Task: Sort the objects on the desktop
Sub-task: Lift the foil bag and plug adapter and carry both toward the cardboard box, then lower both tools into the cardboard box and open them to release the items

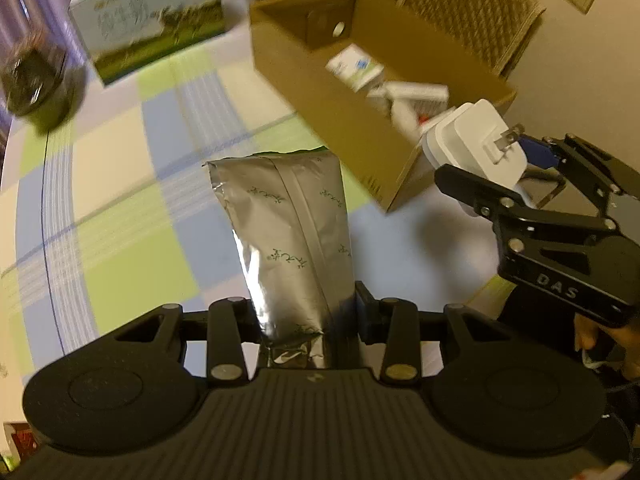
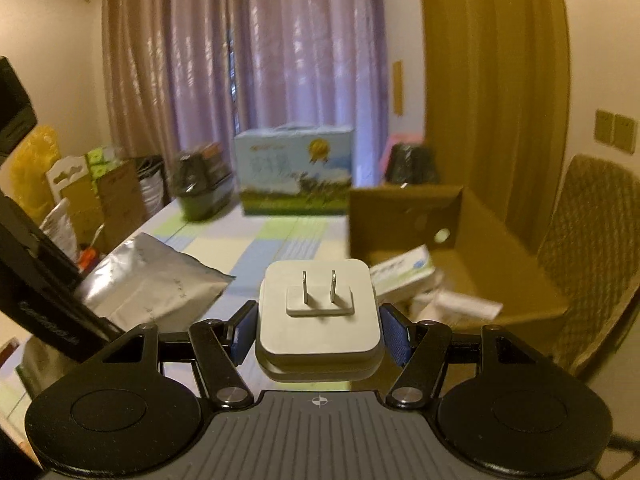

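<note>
Foil pouch point(image 1: 288, 240): clamped at its base in the left gripper point(image 1: 308, 320), frame centre. White plug point(image 2: 318, 316): pinched in the right gripper point(image 2: 318, 330), prongs forward. Cardboard box point(image 1: 320, 92), upper right, holds white packets point(image 1: 356, 66). Checked tablecloth point(image 1: 120, 184) beneath.

The letters "DAS" stand in white on the right hand-held gripper point(image 1: 486, 168)'s black body.

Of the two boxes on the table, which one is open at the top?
The plain brown cardboard box is open, with white packets visible inside. The blue-and-green printed carton, farther back near the curtain, is closed.
</note>
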Tool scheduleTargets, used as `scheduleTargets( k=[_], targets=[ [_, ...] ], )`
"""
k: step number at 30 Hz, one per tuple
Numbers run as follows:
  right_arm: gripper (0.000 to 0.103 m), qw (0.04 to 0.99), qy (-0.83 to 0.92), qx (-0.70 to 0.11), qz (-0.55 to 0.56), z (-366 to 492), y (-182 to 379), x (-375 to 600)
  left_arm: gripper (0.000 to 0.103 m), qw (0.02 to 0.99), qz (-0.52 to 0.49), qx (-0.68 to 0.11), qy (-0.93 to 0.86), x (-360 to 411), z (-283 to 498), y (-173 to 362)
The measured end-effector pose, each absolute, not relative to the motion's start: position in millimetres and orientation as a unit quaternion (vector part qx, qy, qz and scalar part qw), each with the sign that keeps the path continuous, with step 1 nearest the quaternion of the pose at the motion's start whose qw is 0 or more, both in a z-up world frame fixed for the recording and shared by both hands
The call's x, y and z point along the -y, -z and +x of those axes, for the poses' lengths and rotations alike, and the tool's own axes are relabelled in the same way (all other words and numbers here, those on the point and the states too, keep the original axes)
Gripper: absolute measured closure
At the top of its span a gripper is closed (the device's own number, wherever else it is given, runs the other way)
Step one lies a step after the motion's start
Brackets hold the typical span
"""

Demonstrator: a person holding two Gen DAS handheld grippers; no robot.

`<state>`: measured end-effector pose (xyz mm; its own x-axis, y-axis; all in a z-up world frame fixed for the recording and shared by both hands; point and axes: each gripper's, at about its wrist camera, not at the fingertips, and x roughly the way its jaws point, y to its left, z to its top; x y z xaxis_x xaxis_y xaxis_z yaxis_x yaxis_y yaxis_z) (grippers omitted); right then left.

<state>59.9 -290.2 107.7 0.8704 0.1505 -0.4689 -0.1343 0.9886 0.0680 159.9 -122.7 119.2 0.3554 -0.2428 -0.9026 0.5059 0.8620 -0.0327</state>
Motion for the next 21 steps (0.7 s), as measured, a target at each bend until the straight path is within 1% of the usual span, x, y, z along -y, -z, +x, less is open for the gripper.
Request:
scheduleTargets(
  k=[8,21],
  targets=[
    [0.041,0.971,-0.034,-0.237,0.008,86.7,-130.6,342.1,0.068,0.824,0.110,-0.493,0.258,181.0,182.8,-150.7],
    [0.041,0.971,0.000,-0.237,0.020,122.0,-139.0,405.9,0.068,0.826,0.091,-0.481,0.280,245.3,225.8,-147.1]
  ],
)
